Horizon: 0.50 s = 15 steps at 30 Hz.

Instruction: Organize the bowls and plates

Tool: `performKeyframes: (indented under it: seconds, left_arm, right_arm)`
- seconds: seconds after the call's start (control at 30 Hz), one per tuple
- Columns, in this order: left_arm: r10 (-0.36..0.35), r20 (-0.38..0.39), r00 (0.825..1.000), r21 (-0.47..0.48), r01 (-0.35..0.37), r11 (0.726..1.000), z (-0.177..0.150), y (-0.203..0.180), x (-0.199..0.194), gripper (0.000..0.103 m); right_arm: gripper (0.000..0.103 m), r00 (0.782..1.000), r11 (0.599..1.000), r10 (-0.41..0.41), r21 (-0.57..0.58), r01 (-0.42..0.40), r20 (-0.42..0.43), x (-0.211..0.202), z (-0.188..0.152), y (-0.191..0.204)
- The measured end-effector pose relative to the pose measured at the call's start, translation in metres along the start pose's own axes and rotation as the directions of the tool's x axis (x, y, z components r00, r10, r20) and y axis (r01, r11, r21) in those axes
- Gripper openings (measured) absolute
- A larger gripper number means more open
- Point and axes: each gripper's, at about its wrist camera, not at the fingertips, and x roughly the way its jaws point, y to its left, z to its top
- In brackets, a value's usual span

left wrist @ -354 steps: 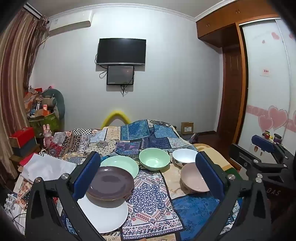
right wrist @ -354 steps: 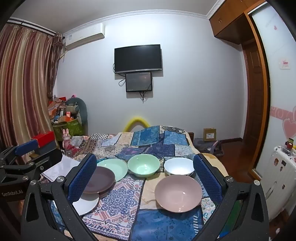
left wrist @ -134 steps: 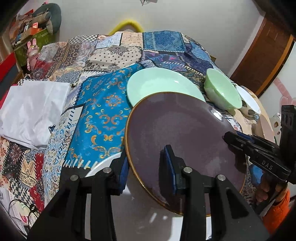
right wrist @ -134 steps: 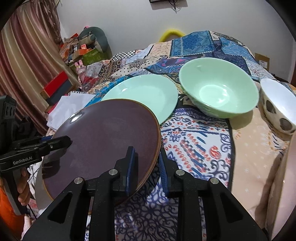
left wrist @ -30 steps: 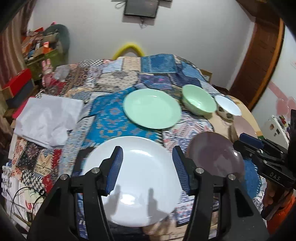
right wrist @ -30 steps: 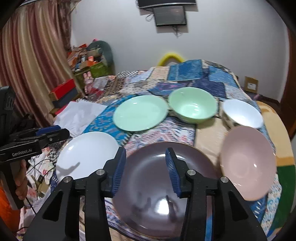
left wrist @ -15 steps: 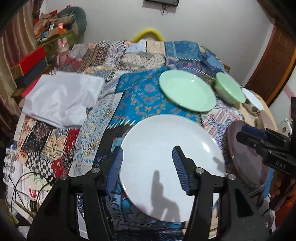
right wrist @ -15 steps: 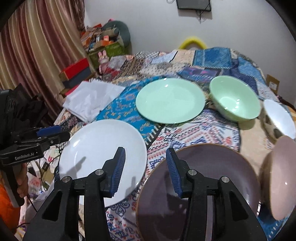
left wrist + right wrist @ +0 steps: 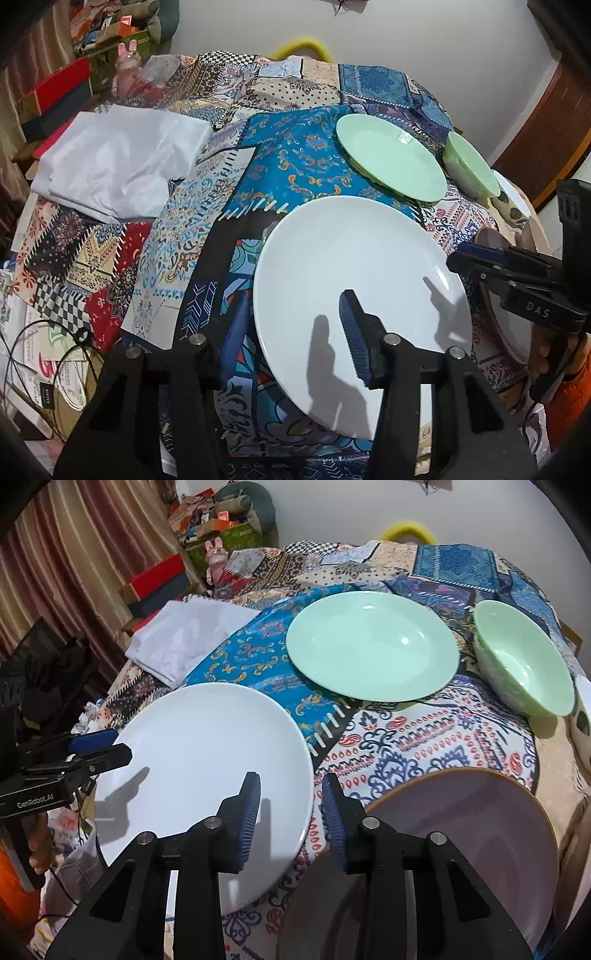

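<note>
Both tongs [image 9: 295,328] [image 9: 291,808] spread, straddling white plate [image 9: 354,266] rim, beside purple plate [image 9: 461,830].

Purple plate [image 9: 461,834] cropped; white bowl [image 9: 583,698] too.

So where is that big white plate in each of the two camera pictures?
Left wrist view: the white plate fills the lower centre; the left gripper straddles its near-left rim, open.
Right wrist view: the white plate lies lower left, with the right gripper open over its right edge.
Shared landmark: the green plate lies just beyond it in both.
</note>
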Motion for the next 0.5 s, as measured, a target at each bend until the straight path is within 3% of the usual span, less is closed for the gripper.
performKeyframes:
  seconds: [0.5]
  left_arm:
    - [-0.017, 0.009, 1.000, 0.004, 0.017, 1.000, 0.002, 0.003, 0.005, 0.044]
  right_arm:
    - [0.027, 0.999, 0.999, -0.037, -0.039, 0.036, -0.033, 0.014, 0.006, 0.004]
